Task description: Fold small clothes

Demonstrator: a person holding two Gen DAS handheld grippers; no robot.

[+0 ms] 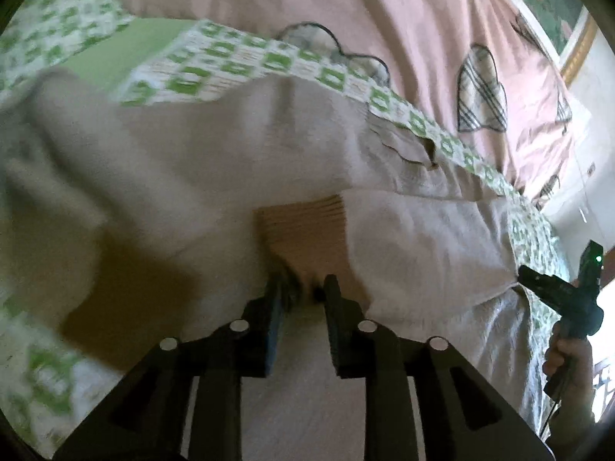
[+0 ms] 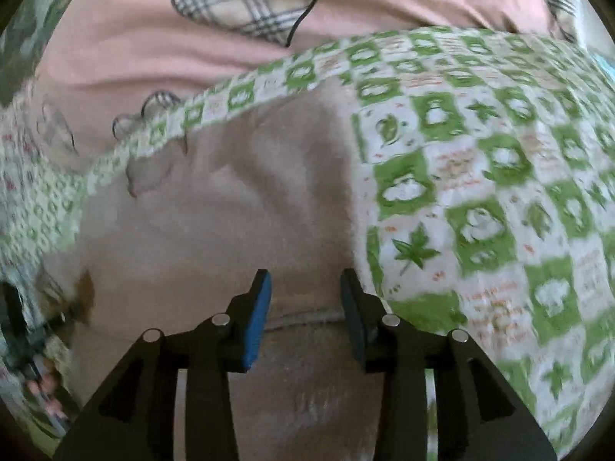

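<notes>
A small beige garment (image 1: 238,161) lies on the green-and-white patterned bedsheet (image 1: 215,61). It has a ribbed tan cuff or waistband (image 1: 307,226). My left gripper (image 1: 303,288) is closed down on the garment at that ribbed band, with fabric bunched between the fingers. My right gripper (image 2: 305,288) has its jaws apart over the garment (image 2: 230,223), near a hem seam (image 2: 303,317), with cloth lying between and under the fingers. The right gripper also shows at the right edge of the left wrist view (image 1: 538,280), at the garment's corner.
A pink blanket with plaid hearts (image 2: 153,38) lies beyond the garment. The patterned sheet (image 2: 480,192) spreads to the right. A hand (image 1: 569,361) holds the right gripper. A wall and framed edge (image 1: 576,50) are at the far right.
</notes>
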